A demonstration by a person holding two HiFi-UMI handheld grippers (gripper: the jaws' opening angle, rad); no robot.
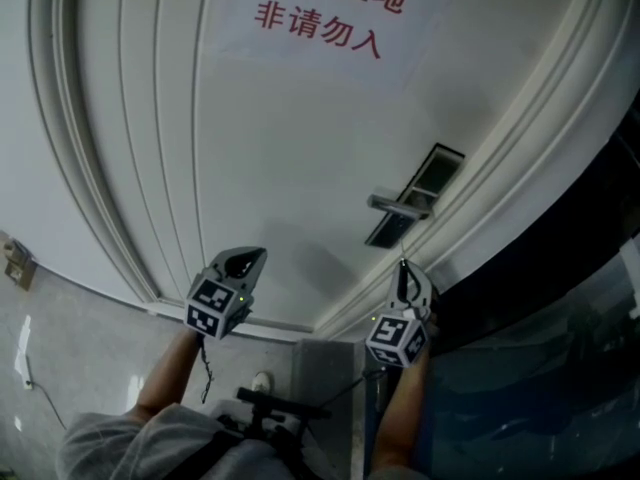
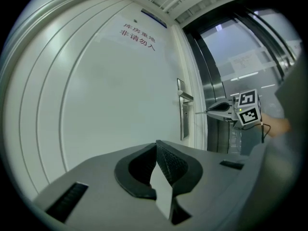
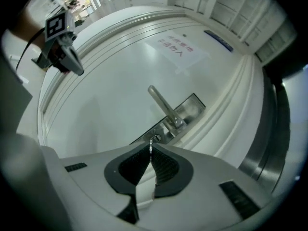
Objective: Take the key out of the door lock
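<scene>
A thin metal key (image 3: pixel 150 147) stands edge-on between the pads of my right gripper (image 3: pixel 150 150), which is shut on it. Its tip points at the round keyhole (image 3: pixel 156 138) in the steel lock plate (image 3: pixel 192 107), just below the lever handle (image 3: pixel 163 105). In the left gripper view the key (image 2: pixel 201 112) sticks out of my right gripper (image 2: pixel 219 109) a short way off the lock plate (image 2: pixel 183 121). The head view shows my right gripper (image 1: pixel 404 271) under the lock plate (image 1: pixel 392 228). My left gripper (image 1: pixel 247 259) hangs shut and holds nothing, off to the left before the white door (image 1: pixel 280 148).
A paper sign (image 1: pixel 325 8) with red characters is stuck high on the door. Moulded door frame (image 1: pixel 500 158) and dark glass with metal panels (image 1: pixel 560 308) stand to the right. A wall socket (image 1: pixel 18 265) sits low at the left. The person's knees (image 1: pixel 150 448) are below.
</scene>
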